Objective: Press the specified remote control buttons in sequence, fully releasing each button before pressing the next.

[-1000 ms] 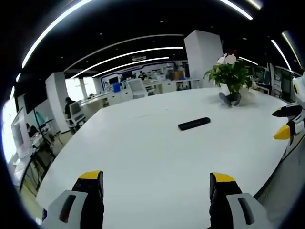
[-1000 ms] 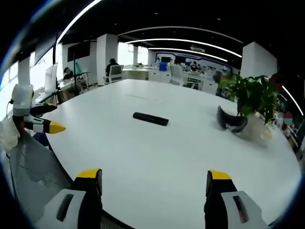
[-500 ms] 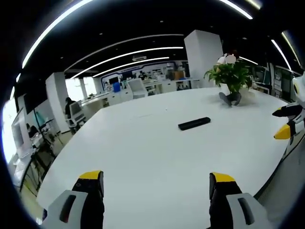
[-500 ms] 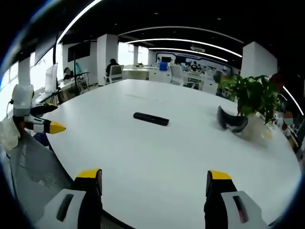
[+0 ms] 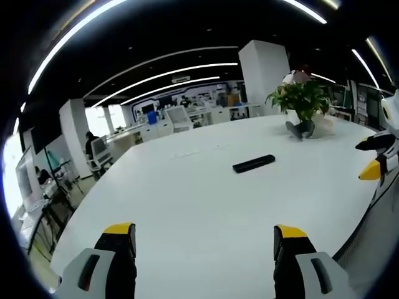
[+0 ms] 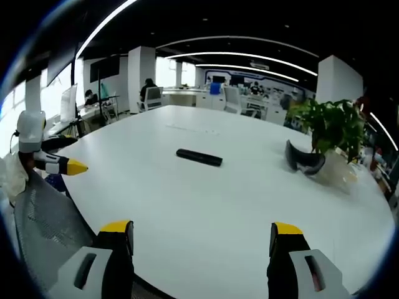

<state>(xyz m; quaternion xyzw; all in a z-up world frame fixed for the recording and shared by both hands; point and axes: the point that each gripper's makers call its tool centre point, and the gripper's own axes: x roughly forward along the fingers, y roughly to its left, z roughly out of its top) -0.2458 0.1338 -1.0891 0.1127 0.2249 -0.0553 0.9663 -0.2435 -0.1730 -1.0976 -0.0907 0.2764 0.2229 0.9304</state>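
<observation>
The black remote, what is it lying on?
The remote lies flat on the big white table, nothing on top of it. What is beneath it is covered.

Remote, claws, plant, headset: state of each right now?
Slim black remote control: flat on the round white table, untouched.
Left claw: open, holding nothing, short of the remote.
Right claw: open, holding nothing.
Green potted plant: upright.
Dark curved headset: resting beside the plant.
</observation>
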